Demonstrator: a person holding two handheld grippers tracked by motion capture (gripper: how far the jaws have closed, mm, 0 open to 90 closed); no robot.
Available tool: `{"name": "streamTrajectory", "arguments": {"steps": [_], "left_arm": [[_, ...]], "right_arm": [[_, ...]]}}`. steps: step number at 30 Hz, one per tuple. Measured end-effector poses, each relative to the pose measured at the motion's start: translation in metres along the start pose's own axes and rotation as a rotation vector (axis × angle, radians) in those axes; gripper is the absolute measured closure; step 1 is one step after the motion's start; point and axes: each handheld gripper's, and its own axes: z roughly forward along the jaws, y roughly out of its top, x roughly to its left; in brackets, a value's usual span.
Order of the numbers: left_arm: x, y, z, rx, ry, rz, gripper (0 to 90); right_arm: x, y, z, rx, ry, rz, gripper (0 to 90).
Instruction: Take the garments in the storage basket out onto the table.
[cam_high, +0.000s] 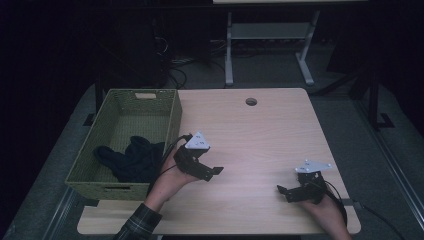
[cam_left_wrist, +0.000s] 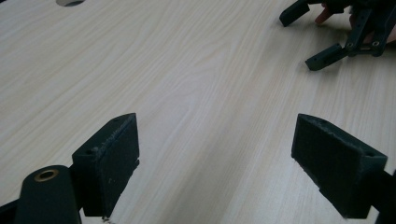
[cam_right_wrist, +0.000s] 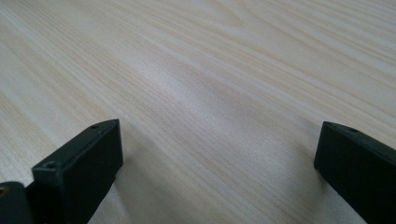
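Left gripper (cam_left_wrist: 215, 154) jaws wide apart over bare table (cam_left_wrist: 187, 84), right gripper (cam_left_wrist: 322, 39) beyond.

Left gripper (cam_high: 214, 172) fingers wide apart, holding nothing, wrist angled right. Right gripper (cam_high: 283, 192) same deal, gaping, pointing left.

Dark garment (cam_high: 131, 159): black or very dark navy, soft fabric, crumpled in a loose heap, not folded. Lies inside the green woven basket (cam_high: 174, 117), on its floor, in the near half and toward the right wall. One flap spreads left across the basket floor; a lumpy part rises at the middle. Exact type of clothing can't be told, too dark. Basket: rectangular, olive-green weave, handle cutouts in the short ends, upright, open top, standing on the left edge of the table (cam_high: 260, 135) and overhanging it a little at the left. Garment fully inside, nothing draped over the rim.
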Motion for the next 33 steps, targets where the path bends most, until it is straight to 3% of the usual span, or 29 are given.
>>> {"name": "streamTrajectory", "arguments": {"steps": [9,13,20,24,33], "left_arm": [[0.007,0.006,-0.011,0.004,0.001,0.008,14.8],[0.011,0.009,-0.016,0.001,-0.005,-0.009,14.8],[0.016,0.015,-0.024,0.011,-0.006,0.007,14.8],[0.022,0.019,-0.033,-0.011,0.001,-0.001,14.8],[0.031,0.017,-0.043,-0.002,0.007,-0.003,14.8]], "right_arm": [[0.0,0.0,0.0,0.0,0.0,0.0,0.8],[0.0,0.0,0.0,0.0,0.0,0.0,0.8],[0.0,0.0,0.0,0.0,-0.001,0.0,0.8],[0.0,0.0,0.0,0.0,0.0,0.0,0.8],[0.0,0.0,0.0,0.0,0.0,-0.001,0.8]]}}
